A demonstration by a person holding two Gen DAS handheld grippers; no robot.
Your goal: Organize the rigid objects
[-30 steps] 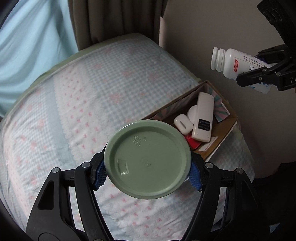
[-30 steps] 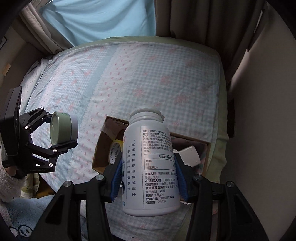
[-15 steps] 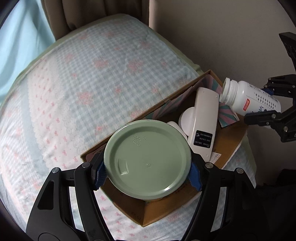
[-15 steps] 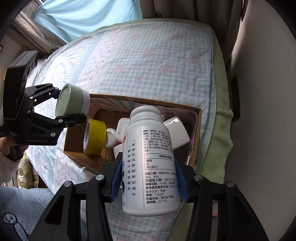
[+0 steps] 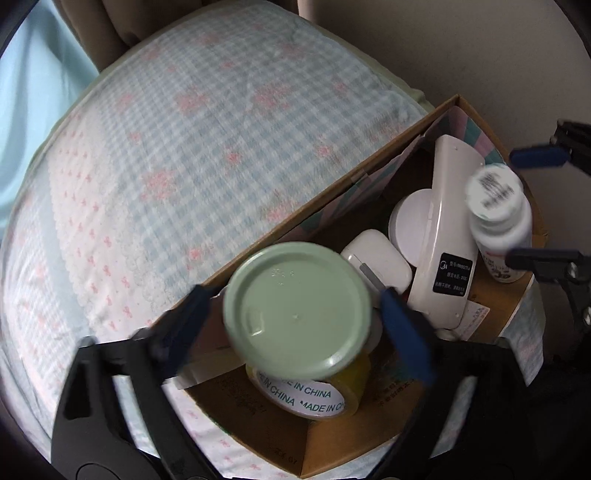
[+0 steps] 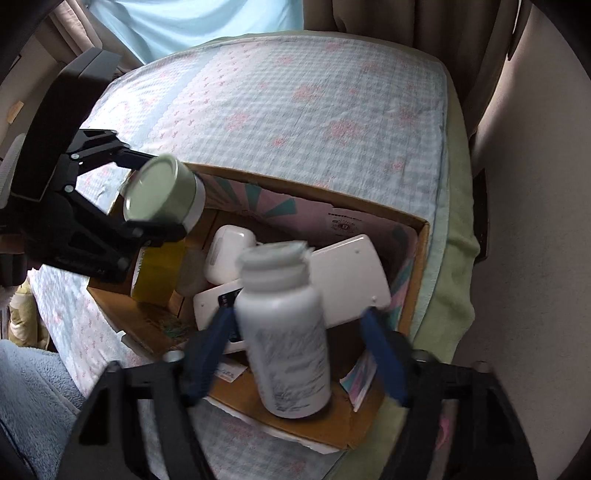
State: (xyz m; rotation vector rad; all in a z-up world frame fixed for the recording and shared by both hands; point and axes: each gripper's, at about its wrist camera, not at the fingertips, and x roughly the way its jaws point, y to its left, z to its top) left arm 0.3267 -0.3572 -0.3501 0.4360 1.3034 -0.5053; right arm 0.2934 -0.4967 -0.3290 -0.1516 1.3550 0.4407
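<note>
A cardboard box [image 5: 332, 439] [image 6: 421, 236] sits on the checked bed. My left gripper [image 5: 295, 314] is open, its blue pads spread away from a green-lidded jar [image 5: 297, 310] [image 6: 162, 192] that hangs blurred over the box's near end, above a yellow tape roll [image 5: 325, 395]. My right gripper [image 6: 299, 343] is open too; the white pill bottle [image 6: 284, 332] [image 5: 498, 221] is loose between its pads, blurred, over the box's right end. Inside lie a white remote [image 5: 443, 236], an earbud case [image 5: 380, 258] and a white round thing [image 5: 410, 225].
The bed cover [image 5: 207, 140] stretches left and behind the box. A beige wall [image 6: 528, 221] runs close along the box's right side. Curtains [image 6: 388, 18] hang at the far end. A blue fleece sleeve [image 6: 33, 398] shows at lower left.
Both grippers moved down over the box and opened. The jar and the pill bottle, gripped before, are now loose between the spread pads and blurred.
</note>
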